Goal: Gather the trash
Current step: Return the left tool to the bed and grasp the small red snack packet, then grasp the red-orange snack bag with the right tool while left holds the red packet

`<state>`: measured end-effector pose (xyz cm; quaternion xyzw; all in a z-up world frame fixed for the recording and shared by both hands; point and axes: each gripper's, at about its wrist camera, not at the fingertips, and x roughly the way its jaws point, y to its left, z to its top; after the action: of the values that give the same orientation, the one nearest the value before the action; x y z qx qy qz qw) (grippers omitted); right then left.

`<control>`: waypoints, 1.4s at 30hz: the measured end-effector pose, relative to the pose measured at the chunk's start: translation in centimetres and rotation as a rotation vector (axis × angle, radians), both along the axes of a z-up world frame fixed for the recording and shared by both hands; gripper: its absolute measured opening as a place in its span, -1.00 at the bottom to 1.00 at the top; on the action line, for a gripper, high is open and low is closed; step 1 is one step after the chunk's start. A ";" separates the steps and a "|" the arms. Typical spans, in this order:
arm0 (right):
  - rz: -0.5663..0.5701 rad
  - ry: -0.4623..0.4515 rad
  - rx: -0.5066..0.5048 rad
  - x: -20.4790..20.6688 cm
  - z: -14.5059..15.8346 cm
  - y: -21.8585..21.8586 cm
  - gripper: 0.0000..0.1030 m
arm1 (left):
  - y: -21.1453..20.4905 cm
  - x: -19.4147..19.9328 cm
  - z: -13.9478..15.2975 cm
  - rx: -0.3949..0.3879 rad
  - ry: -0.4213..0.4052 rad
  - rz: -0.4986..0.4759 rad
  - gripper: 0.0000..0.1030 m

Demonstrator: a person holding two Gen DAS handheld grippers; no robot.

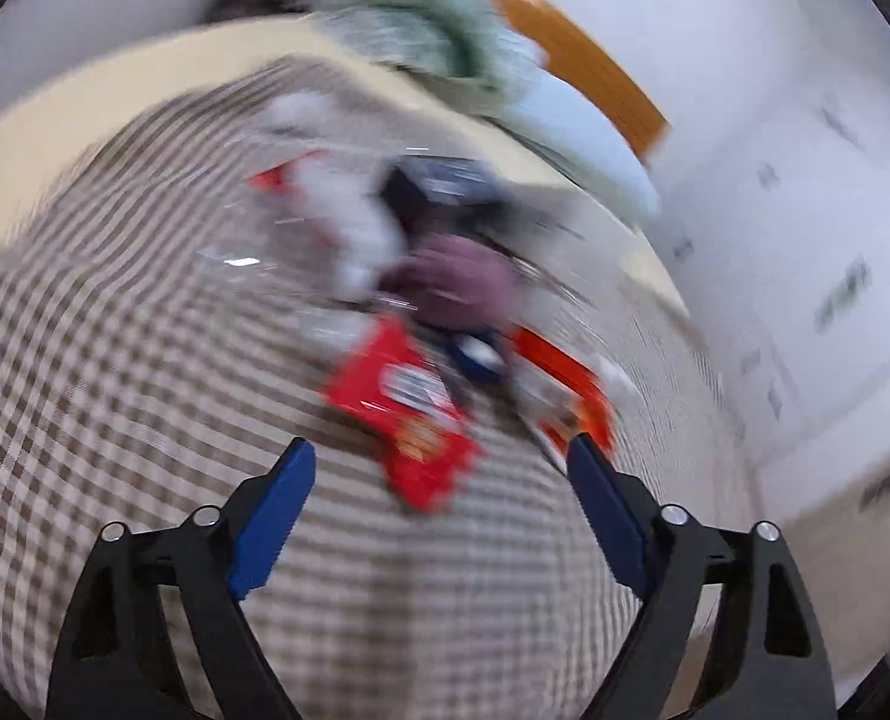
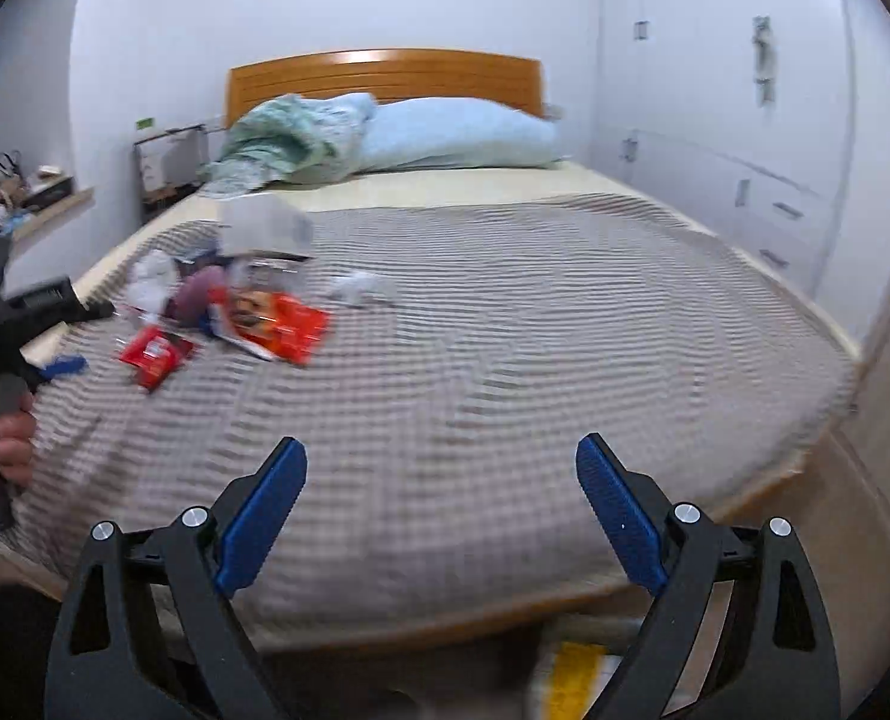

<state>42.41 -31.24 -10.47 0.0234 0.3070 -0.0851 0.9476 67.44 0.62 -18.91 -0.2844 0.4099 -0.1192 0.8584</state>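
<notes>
A pile of trash lies on the checked bedspread (image 2: 505, 360) at the bed's left side. It holds a red wrapper (image 2: 156, 355), an orange packet (image 2: 283, 324), a purple lump (image 2: 196, 294), crumpled white paper (image 2: 358, 290) and a clear plastic piece (image 2: 265, 228). The left wrist view is blurred and shows the red wrapper (image 1: 409, 414) just ahead of my open left gripper (image 1: 442, 444), with the orange packet (image 1: 571, 384) by the right finger. Nothing is held. My right gripper (image 2: 442, 443) stands open over bare bedspread, well right of the pile. The left gripper (image 2: 82, 336) is also seen beside the pile, in a hand (image 2: 10, 438).
A pale blue pillow (image 2: 463, 132) and a green blanket (image 2: 277, 138) lie below the wooden headboard (image 2: 385, 75). White cupboards (image 2: 745, 120) line the right wall. A nightstand (image 2: 166, 162) and a cluttered shelf (image 2: 43, 198) stand on the left. Something yellow (image 2: 577, 678) lies on the floor.
</notes>
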 end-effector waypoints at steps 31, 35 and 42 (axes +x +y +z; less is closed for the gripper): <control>0.176 0.237 0.184 23.3 -7.8 5.4 -0.30 | 0.1 4.2 -1.1 -0.112 -0.031 -0.276 -0.94; 0.174 0.232 0.297 22.0 -7.4 4.5 -0.63 | -0.5 5.3 -4.7 -0.014 0.182 -0.211 -0.43; 0.161 0.227 0.299 20.3 -6.8 5.2 -0.63 | -0.6 3.5 -3.8 -0.071 0.206 -0.166 0.28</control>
<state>62.75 -26.06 -17.29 0.1295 0.4217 0.0355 0.8967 70.99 0.02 -22.76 -0.2906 0.5137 -0.1745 0.7882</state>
